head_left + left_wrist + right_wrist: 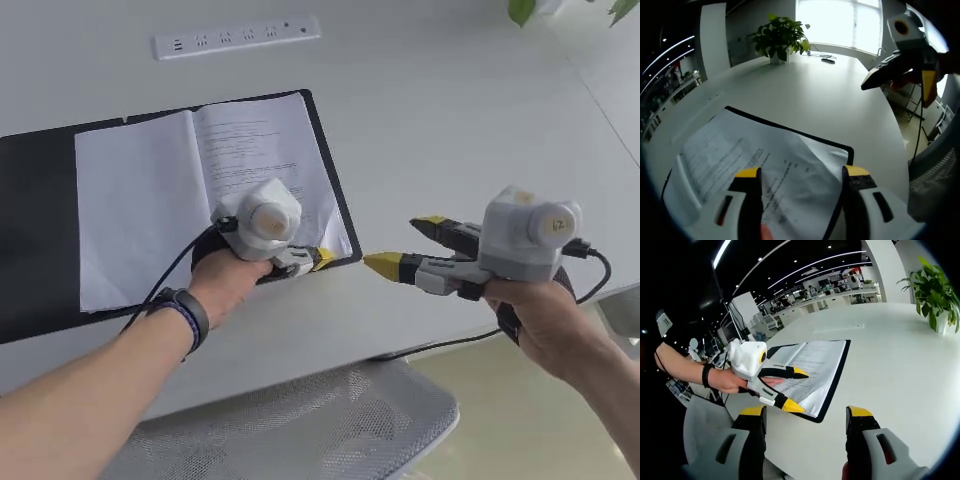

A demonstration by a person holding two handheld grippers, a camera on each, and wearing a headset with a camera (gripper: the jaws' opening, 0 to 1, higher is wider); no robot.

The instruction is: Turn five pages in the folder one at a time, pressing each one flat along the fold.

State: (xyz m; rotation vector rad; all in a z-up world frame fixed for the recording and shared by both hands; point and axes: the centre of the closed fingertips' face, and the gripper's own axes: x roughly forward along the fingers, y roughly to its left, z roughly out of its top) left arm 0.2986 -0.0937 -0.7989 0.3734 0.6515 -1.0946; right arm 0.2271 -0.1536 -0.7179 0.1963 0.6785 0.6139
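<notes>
Folder (pixel 40 200) beneath left tool (pixel 802 172), right tool (pixel 402 242) beside

Left tool (pixel 801 171), right tool (pixel 406 241): jaws spread.

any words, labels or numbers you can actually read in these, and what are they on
Right-hand page in the folder: lines of print, too small and blurred to read.
Same page in the left gripper view: print shows, but it is still unreadable.
Left-hand page: no print can be made out.
Power strip: no label can be made out.
Nothing can be quoted.
</notes>
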